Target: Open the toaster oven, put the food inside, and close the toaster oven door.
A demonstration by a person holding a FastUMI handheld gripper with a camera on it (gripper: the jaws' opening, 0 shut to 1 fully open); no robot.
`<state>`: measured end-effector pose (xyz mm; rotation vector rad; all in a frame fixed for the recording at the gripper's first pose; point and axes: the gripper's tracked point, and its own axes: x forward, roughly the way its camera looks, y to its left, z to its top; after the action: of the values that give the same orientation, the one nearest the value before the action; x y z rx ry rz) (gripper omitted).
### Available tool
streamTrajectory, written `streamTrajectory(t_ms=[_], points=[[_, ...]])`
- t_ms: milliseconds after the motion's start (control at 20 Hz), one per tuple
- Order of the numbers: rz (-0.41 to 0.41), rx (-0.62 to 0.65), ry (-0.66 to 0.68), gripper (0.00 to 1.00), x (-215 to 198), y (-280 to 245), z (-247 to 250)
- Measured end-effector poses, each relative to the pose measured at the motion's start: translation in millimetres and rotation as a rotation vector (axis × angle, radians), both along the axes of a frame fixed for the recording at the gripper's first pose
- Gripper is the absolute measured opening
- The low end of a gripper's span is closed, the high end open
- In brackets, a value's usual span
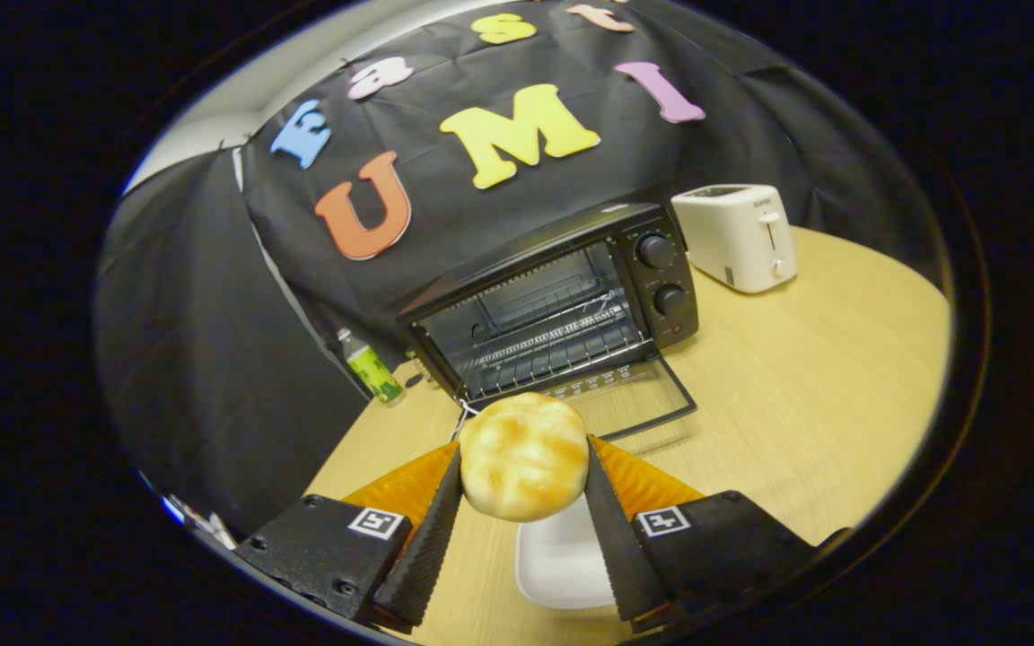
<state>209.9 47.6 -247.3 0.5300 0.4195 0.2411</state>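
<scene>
A round golden bread bun (524,456) sits between my two fingers, and my gripper (524,449) is shut on it, holding it in the air above a white plate (562,561). Just beyond the bun stands the black toaster oven (562,301) with its glass door (634,395) folded down flat onto the wooden table. The oven cavity is lit, and its wire rack (553,345) is bare. Two knobs (658,251) sit on the oven's right panel.
A white pop-up toaster (737,235) stands right of the oven on the wooden table (822,377). A small bottle with a green label (372,368) stands left of the oven, against the black cloth wall.
</scene>
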Motion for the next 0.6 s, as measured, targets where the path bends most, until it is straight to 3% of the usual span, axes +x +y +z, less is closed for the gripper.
streamTrajectory(t_ms=[100, 300, 450, 600], points=[[-0.008, 0.121, 0.036, 0.80, 24, 1, 3], [-0.068, 0.230, 0.054, 0.80, 70, -5, 5], [-0.098, 0.215, 0.010, 0.80, 99, -5, 13], [-0.091, 0.115, -0.024, 0.80, 127, 4, 15]])
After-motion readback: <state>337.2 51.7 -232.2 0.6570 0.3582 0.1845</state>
